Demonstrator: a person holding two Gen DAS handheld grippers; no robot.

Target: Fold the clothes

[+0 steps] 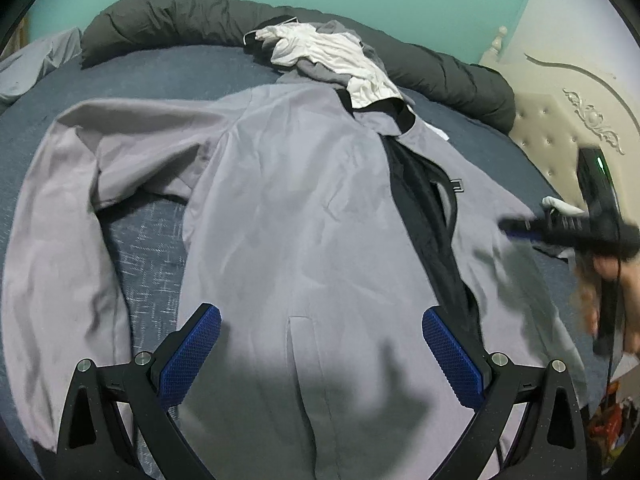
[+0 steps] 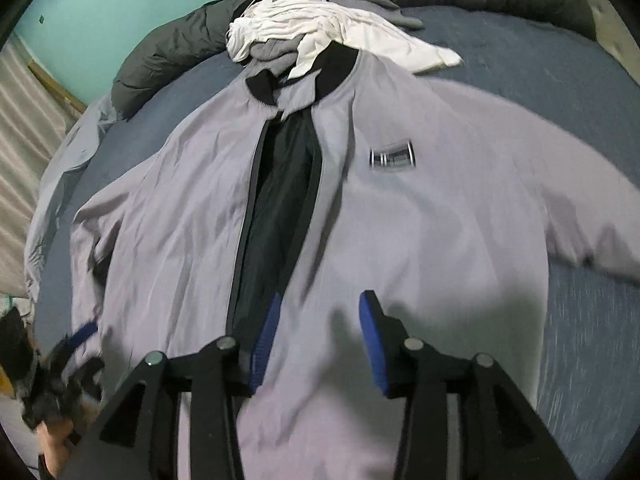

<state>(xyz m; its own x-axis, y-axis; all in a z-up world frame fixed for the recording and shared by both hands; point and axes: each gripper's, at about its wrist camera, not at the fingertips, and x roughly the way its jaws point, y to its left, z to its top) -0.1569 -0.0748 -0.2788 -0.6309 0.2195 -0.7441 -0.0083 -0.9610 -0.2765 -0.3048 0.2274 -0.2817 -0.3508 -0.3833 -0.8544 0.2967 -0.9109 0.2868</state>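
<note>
Squaring Up the Jacket Before the First Fold

Lying front-up on the blue bed (image 1: 140, 248), the grey jacket (image 1: 288, 184) is unzipped. Left gripper (image 1: 320, 356) and right gripper (image 2: 316, 340) hover above it, jaws spread, holding nothing (close the front panels first, then bring sleeves inward

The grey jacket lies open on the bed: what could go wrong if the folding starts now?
1. The grey jacket is unzipped, its black lining exposed; the front panels may slide apart when folded.
2. The pile of white and grey clothes overlaps the collar and could be dragged along.
3. Both the left tongs and right tongs are open, holding nothing, and the frames are blurred; a hasty pinch may miss.
</note>
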